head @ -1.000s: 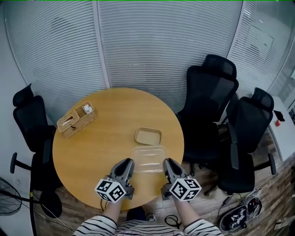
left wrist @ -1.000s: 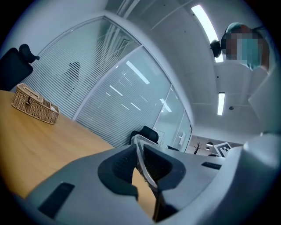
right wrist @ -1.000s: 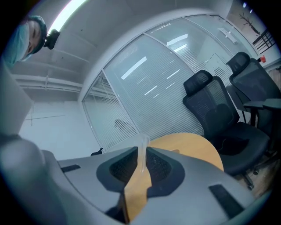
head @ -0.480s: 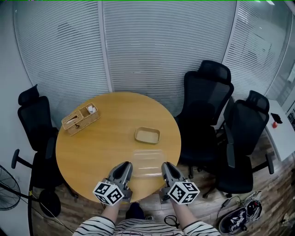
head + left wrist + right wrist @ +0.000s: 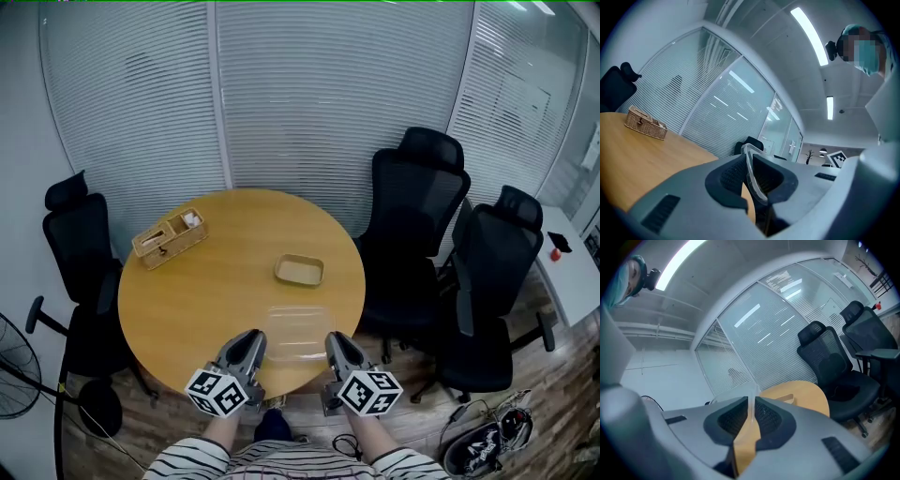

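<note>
My left gripper (image 5: 251, 341) is clamped on the left rim of a clear plastic box (image 5: 298, 330), and my right gripper (image 5: 332, 341) pinches its right rim. In each gripper view the thin, glassy edge stands pressed between my ribbed dark pads (image 5: 729, 176). The box is a shallow rectangle with rounded corners, so transparent that the wood shows through it. It sits over the near edge of the round table (image 5: 206, 300), whose top is smooth, honey-coloured wood; whether it touches the wood I cannot tell. Toward the table's middle, just beyond the box, lies a tan dish (image 5: 299, 271), rectangular with soft corners and a matte look. At the table's far left edge stands a woven wicker basket (image 5: 170, 237), oblong, with compartments. Black mesh chairs (image 5: 412, 211) crowd the table's right side.
</note>
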